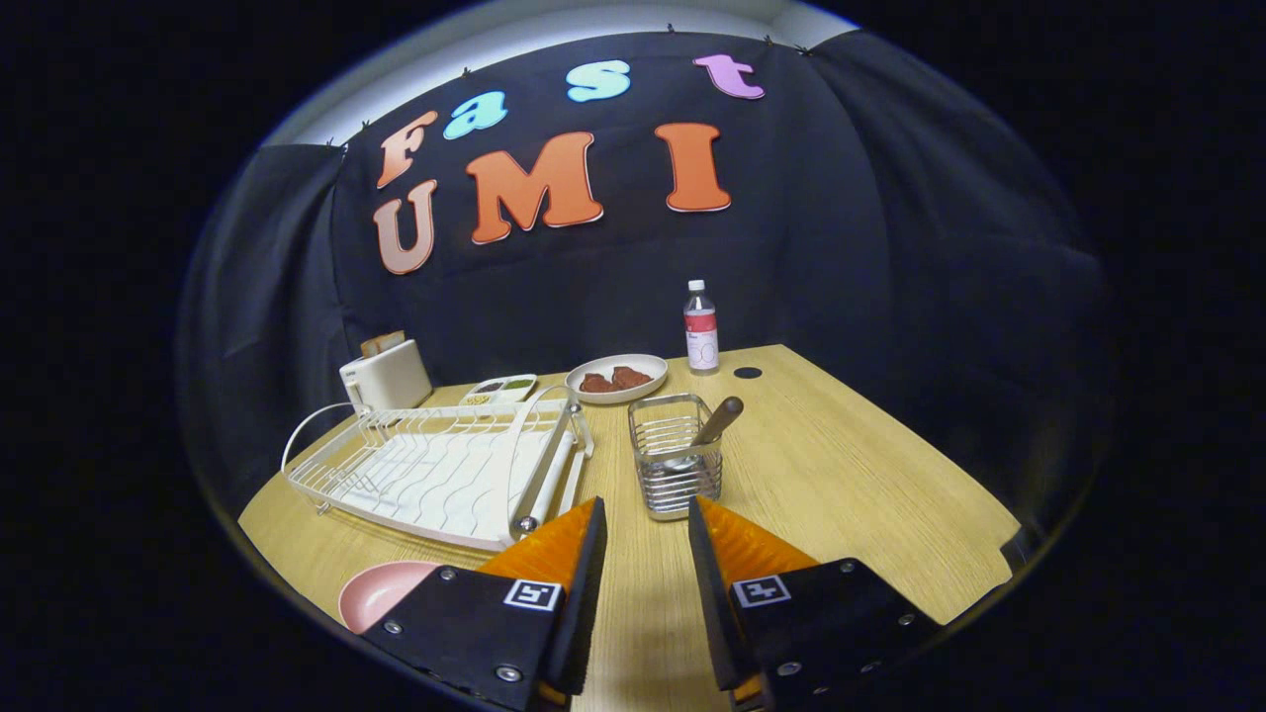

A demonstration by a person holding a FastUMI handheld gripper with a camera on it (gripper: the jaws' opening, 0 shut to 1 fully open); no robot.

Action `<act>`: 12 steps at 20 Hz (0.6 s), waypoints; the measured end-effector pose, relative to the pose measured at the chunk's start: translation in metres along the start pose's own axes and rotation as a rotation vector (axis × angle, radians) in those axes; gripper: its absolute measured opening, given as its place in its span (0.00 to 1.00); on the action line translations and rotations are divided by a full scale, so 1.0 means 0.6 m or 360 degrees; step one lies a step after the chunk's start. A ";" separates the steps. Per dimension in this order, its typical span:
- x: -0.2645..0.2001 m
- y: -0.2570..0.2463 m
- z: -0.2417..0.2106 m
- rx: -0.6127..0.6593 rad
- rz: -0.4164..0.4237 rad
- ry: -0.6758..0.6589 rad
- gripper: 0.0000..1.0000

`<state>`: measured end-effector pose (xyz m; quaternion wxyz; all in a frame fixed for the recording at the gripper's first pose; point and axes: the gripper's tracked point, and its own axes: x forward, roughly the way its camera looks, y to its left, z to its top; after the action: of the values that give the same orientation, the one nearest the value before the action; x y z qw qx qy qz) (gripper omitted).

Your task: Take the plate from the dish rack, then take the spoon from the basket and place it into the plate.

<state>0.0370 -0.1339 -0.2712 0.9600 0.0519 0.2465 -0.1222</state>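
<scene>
Fingers (pixel 648 554) spread apart, holding nothing. Pink plate (pixel 381 591) lies on the surface (pixel 841 494) beside the left finger, clear of the dish rack (pixel 435 470). Spoon (pixel 714 423) stands handle-up in the wire basket (pixel 676 455) just ahead, so likely the next grasp.

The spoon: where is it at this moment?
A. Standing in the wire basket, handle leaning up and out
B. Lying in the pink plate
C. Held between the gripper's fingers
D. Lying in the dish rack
A. The spoon stands in the wire basket just ahead of the open gripper, its brown handle leaning out over the rim; the pink plate beside the near finger holds nothing, and the fingers hold nothing.
</scene>
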 end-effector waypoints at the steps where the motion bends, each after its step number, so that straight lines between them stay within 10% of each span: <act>1: 0.007 -0.013 0.006 -0.0001 -0.0023 -0.0019 0.49; 12: 0.105 -0.062 0.038 0.0029 -0.0145 -0.0100 0.32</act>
<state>0.0914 -0.1864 -0.2831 0.9602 0.0455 0.2172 -0.1697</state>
